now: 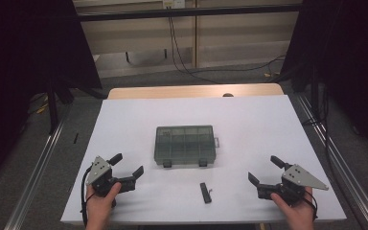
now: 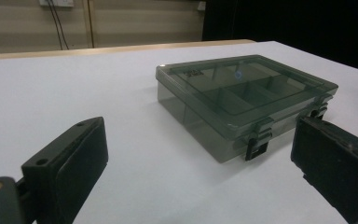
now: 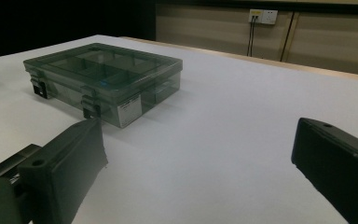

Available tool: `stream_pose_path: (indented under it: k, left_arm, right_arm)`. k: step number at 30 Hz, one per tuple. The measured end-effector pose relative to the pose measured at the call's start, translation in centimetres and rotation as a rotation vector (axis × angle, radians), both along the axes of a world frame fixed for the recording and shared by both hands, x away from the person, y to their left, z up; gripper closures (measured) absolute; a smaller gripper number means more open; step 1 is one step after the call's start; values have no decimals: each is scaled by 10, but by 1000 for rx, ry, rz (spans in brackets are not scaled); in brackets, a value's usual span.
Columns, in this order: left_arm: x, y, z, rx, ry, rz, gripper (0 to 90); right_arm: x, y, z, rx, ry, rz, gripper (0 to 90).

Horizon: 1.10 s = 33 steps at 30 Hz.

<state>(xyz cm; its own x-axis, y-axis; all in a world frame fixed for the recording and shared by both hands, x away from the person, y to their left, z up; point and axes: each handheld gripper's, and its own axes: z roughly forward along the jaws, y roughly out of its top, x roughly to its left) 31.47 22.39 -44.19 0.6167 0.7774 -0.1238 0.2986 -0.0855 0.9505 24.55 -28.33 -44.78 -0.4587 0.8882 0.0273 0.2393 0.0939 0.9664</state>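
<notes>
I hold both claws low near the desk's near edge, one toward each near corner. The left claw stands wide with nothing between its jaws, and the right claw is just as wide and empty. The box sits flat around the middle of the desk, lid down, its two black latches facing me. A small black bar lies loose on the desk between the box and the near edge, a bit right of centre.

My worry is the latches. They are small and dark against smoky plastic, and from the left claw's view the nearer one sits low on the front wall; if I come in too high I will catch the lid rim instead and just shove the box away from me. The box looks light and the white surface looks slick, so a one-sided push would likely spin it unless the other claw braces it.

The bar is the second risk: the right claw's straight path to the box passes close by it, and a jaw dragged low could knock it off the near edge.

I cannot tell whether the compartments hold anything, so a sudden pop of the lid could scatter contents.
</notes>
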Motion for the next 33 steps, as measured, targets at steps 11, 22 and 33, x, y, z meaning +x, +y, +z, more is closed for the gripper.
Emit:
stream_pose_path:
  k: [11,22,33]
  left_arm:
    - [0,-1,0,15,0,-1,41]
    - [5,-9,-2,12,11,-17,31]
    - [12,-18,-1,6,31,-5,25]
  right_arm:
    - [-1,2,2,-7,-3,15,24]
    - [7,6,5,-17,14,23,34]
    - [17,17,8,-41,38,60,39]
